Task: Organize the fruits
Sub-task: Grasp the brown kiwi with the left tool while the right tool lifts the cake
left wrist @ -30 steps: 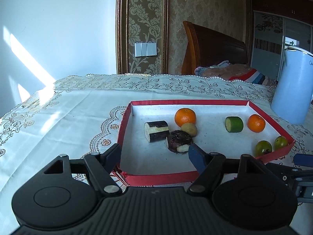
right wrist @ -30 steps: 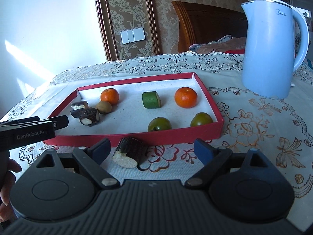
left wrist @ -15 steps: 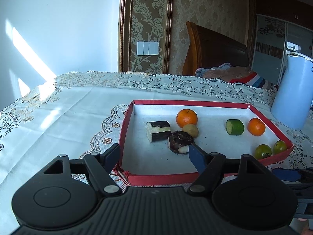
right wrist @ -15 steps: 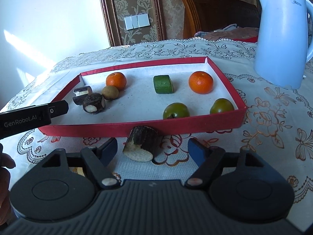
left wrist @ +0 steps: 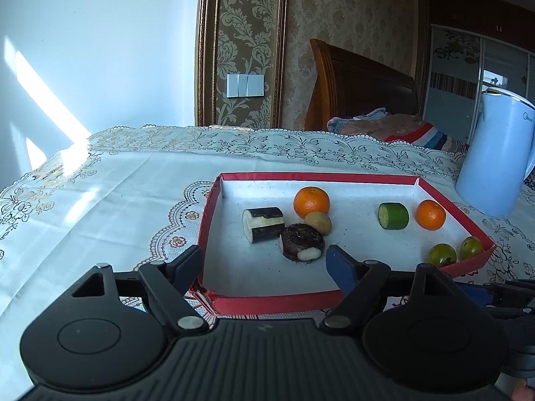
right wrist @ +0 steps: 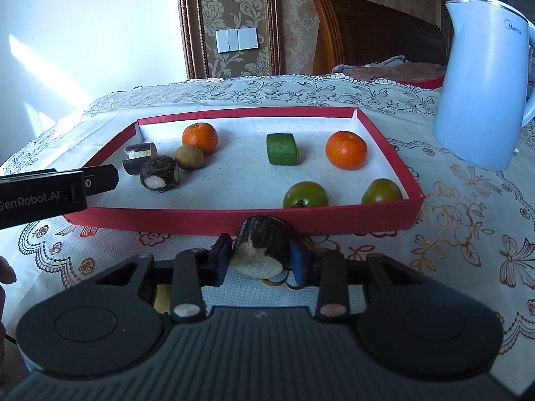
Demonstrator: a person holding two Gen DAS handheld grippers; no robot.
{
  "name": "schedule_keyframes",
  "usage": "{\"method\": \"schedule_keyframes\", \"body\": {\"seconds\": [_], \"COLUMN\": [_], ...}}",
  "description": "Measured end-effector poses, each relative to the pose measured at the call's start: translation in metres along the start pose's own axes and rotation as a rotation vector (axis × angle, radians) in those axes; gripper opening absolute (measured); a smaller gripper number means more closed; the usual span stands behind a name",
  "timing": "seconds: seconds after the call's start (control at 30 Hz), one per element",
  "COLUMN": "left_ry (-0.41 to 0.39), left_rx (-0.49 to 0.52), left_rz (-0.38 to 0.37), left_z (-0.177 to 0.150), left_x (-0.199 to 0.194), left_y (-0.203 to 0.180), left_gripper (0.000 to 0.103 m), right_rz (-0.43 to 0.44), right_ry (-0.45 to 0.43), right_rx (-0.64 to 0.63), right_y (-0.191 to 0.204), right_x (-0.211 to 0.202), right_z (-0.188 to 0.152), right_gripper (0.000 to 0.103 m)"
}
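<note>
Ahead of the closing right hand-held gripper, pinching a dark chunk, the red tray holds two oranges, green fruits; left hand-held gripper opening, empty

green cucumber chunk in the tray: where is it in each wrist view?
Left wrist: the green cucumber chunk lies right of centre in the red tray, just left of the right-hand orange.
Right wrist: the chunk sits near mid-picture, in the tray's far half, between the two oranges.
Shared landmark: the pale blue kettle, outside the tray, at right in both views.
</note>
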State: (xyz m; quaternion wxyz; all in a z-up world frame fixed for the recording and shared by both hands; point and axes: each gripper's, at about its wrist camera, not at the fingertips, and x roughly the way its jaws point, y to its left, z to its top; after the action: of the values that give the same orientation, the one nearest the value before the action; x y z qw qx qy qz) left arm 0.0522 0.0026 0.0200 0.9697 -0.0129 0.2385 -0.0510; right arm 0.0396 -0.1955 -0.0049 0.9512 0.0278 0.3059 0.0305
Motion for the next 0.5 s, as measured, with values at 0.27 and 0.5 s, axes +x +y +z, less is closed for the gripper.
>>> {"method": "schedule_keyframes", "body": {"seconds": [0.27,0.5], "left_ry": [0.047,0.103], "left_rx": [0.082,0.207], "left_rz": [-0.287,-0.321], "left_z": [-0.01,-0.023], "left_x": [-0.016,-0.012], "left_y": [-0.009,-0.031], "left_gripper": [0.081,0.081], "right_rz": [-0.1,-0.104], "right_ry": [-0.031,-0.036], "right_rx": [0.097,0.074], "right_y": [-0.039,-0.034], "right_x": [-0.01,-0.008], "right_z": [0.0,-0.001], "right_gripper": [0.034,0.034]}}
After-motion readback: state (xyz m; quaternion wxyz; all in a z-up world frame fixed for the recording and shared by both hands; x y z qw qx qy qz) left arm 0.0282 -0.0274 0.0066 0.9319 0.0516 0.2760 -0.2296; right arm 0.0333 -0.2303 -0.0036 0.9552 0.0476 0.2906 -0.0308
